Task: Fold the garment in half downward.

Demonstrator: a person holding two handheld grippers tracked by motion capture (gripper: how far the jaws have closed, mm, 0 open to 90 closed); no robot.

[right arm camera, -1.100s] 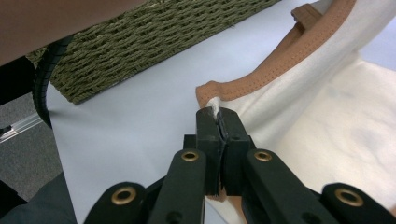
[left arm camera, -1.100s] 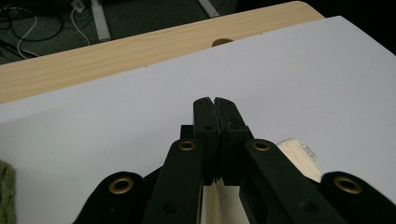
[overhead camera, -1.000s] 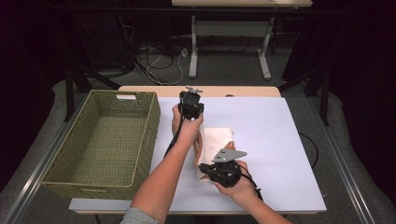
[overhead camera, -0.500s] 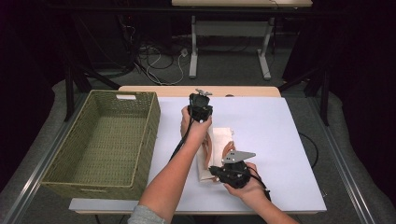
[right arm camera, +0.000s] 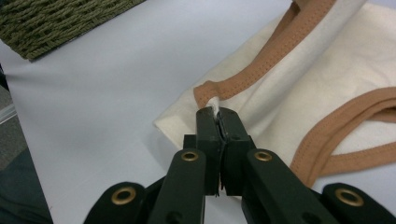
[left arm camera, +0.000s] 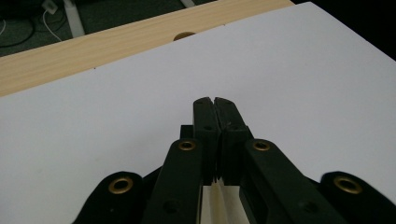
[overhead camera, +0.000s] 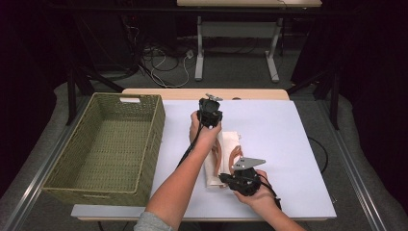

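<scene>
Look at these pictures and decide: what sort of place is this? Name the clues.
Probably a lab or recording workspace, not a home. A white board on a wooden table serves as the worktop, loose cables trail over the grey floor behind, and dark curtains close off the sides.

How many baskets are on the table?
1. The woven green basket stands at the table's left side, left of the cream bag that both grippers hold. Its corner shows in the right gripper view too.

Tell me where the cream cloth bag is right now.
In the high view the cream cloth bag lies mid-table on the white sheet, right of the wicker basket, between both grippers.
</scene>
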